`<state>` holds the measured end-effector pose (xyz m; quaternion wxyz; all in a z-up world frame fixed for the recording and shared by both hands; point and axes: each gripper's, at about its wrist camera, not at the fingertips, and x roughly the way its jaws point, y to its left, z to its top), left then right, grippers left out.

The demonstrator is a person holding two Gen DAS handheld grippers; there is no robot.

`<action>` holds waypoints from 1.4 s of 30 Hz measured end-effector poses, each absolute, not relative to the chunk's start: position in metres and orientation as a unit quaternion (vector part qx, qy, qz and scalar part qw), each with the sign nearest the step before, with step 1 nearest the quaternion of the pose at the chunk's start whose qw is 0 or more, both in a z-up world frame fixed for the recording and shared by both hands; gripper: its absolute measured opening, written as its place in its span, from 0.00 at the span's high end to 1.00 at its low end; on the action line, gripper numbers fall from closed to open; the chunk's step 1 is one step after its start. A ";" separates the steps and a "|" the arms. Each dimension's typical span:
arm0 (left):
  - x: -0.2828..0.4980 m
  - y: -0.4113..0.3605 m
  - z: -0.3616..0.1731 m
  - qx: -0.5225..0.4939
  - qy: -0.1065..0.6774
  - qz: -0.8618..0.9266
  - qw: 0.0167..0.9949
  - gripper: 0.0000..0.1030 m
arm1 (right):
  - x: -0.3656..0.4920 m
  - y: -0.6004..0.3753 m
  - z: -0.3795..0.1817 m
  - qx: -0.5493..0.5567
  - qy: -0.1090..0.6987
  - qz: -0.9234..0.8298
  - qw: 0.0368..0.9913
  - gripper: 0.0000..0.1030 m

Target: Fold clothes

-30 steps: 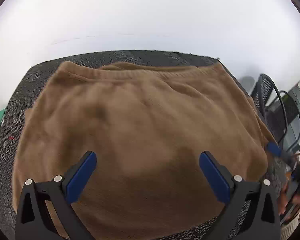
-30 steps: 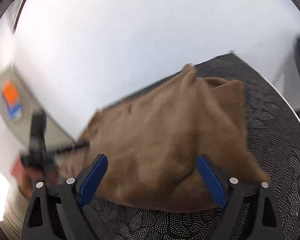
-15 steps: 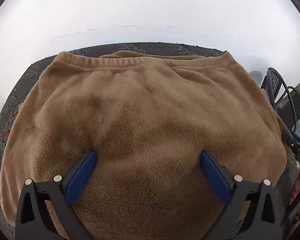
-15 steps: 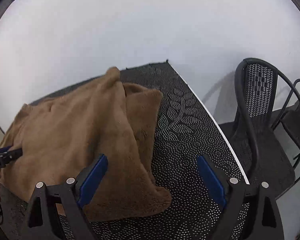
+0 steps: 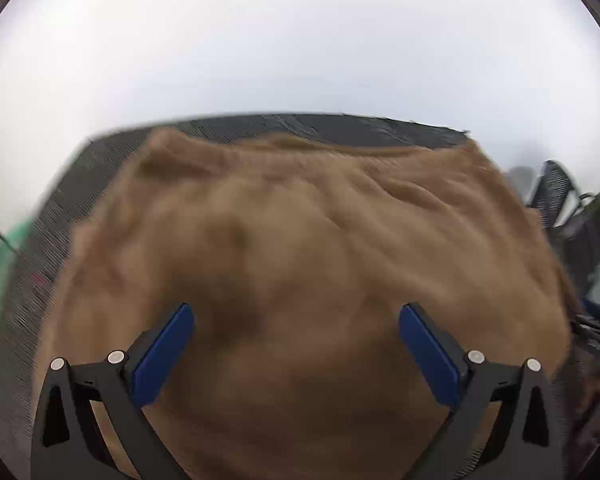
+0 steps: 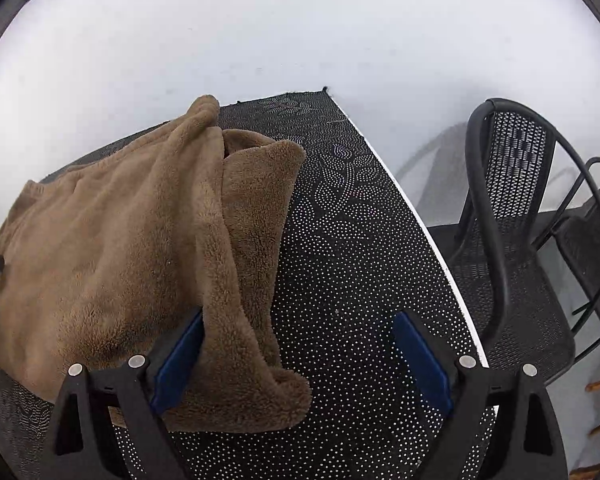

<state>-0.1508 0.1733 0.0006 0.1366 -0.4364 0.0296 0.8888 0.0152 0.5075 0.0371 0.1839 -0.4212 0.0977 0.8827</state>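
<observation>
**Ana:** Left gripper [image 5: 292, 344] first: its blue pads stand wide apart above the brown fleece garment [image 5: 300, 260], gripping nothing. The view is smeared, so I can't tell whether the tips touch the pile. The garment spreads across the dark patterned table [image 5: 100, 160], and its ribbed hem lies along the table's far edge.

**Ben:** And from the right wrist?

**Ana:** Right gripper [image 6: 298, 360] is released too, its jaws wide. The garment's near right corner lies across the left pad [image 6: 176, 364], with bare table under the rest of the gap. Measured from the table, the garment fills the left part, and its folded side edge runs from near to far. A black mesh chair [image 6: 512, 240] stands off the table's right edge.

**Ben:** So which hand is better placed?

**Ana:** I'd judge the right one for that corner. The cloth lies to its left, so it must shift left before closing.
</observation>
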 end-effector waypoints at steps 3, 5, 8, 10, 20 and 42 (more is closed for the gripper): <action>-0.172 0.158 -0.006 -0.450 0.030 0.888 0.094 0.00 | 0.013 0.507 0.038 -0.422 0.097 0.883 0.184 0.10; -0.184 0.148 -0.020 -0.473 0.017 0.877 0.089 0.00 | 0.012 0.509 0.038 -0.424 0.102 0.882 0.179 0.10; -0.186 0.141 -0.032 -0.467 0.005 0.878 0.105 0.00 | 0.012 0.512 0.037 -0.426 0.118 0.881 0.169 0.09; -0.182 0.142 -0.034 -0.456 0.015 0.883 0.110 0.00 | 0.012 0.513 0.036 -0.429 0.121 0.879 0.169 0.01; -0.174 0.139 -0.033 -0.436 0.023 0.893 0.110 0.00 | 0.012 0.514 0.034 -0.432 0.119 0.877 0.173 0.01; -0.089 0.141 -0.023 -0.435 0.004 0.895 0.095 0.00 | 0.013 0.512 0.033 -0.432 0.122 0.877 0.173 0.01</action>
